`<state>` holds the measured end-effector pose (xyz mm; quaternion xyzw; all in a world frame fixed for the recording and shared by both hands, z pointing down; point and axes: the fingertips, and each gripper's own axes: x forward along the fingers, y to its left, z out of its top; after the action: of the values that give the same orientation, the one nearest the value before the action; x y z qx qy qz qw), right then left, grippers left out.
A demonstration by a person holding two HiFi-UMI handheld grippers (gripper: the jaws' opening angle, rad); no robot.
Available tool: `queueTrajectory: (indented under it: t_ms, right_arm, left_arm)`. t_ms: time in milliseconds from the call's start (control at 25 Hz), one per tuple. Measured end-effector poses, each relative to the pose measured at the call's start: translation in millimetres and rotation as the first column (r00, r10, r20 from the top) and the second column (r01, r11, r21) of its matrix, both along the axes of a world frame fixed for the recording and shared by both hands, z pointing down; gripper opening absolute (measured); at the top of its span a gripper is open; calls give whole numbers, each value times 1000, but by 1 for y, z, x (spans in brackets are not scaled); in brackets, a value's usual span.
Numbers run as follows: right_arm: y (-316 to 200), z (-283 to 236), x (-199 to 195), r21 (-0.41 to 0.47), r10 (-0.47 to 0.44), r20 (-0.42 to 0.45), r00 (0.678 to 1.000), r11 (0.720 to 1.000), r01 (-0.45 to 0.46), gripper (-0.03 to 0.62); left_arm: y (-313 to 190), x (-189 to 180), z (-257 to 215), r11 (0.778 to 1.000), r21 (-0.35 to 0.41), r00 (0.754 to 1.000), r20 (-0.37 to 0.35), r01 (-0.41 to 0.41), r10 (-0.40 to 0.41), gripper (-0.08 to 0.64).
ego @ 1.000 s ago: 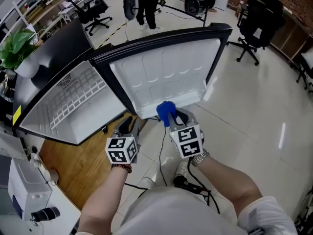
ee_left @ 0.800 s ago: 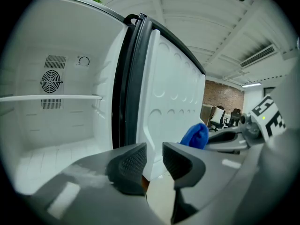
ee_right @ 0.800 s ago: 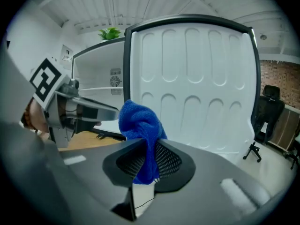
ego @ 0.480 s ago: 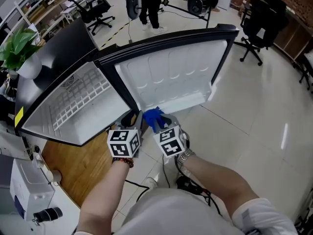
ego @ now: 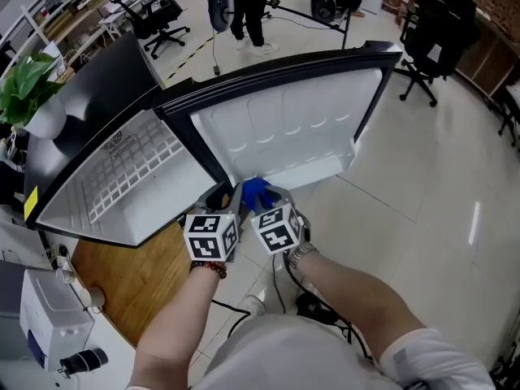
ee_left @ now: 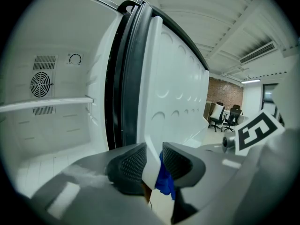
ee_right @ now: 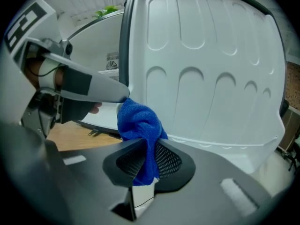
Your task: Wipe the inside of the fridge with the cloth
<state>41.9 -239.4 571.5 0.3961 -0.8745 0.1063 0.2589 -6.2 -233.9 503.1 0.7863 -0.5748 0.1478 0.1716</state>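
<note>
The fridge stands open; its white inner door [ego: 284,128] swings right, and the cabinet with a wire shelf [ego: 130,169] lies to the left. My right gripper [ego: 266,200] is shut on a blue cloth [ego: 254,191], which bunches above the pads [ee_right: 138,121] just in front of the door's lower corner. My left gripper [ego: 219,200] sits close beside it on the left, jaws apart [ee_left: 153,161]. The door's white edge [ee_left: 149,125] and a bit of cloth [ee_left: 165,184] show in the gap. The fridge's inside [ee_left: 51,125] is to the left.
A pale shelf bar [ee_left: 47,104] crosses the fridge's inside below a fan grille. Wood flooring [ego: 138,275] lies under the fridge, with cables [ego: 317,307] on the floor by my feet. A potted plant [ego: 24,75], office chairs [ego: 426,39] and a standing person [ego: 244,6] are further off.
My right gripper has carried the cloth down and to the left, ending right beside the left gripper at the door's lower corner. The left gripper has shifted slightly up towards the door.
</note>
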Motion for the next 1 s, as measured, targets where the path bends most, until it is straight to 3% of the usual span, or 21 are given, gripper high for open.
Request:
queueTrajectory:
  t_ms: [520, 1000]
  right_arm:
    - [-21, 3, 13, 26, 28, 13, 1000, 999, -28, 54]
    - [-60, 4, 96, 45, 151, -9, 989, 988, -150, 54]
  left_arm:
    - [-6, 0, 7, 998, -42, 999, 21, 40, -39, 104]
    - [-7, -1, 7, 997, -38, 997, 27, 69, -68, 103]
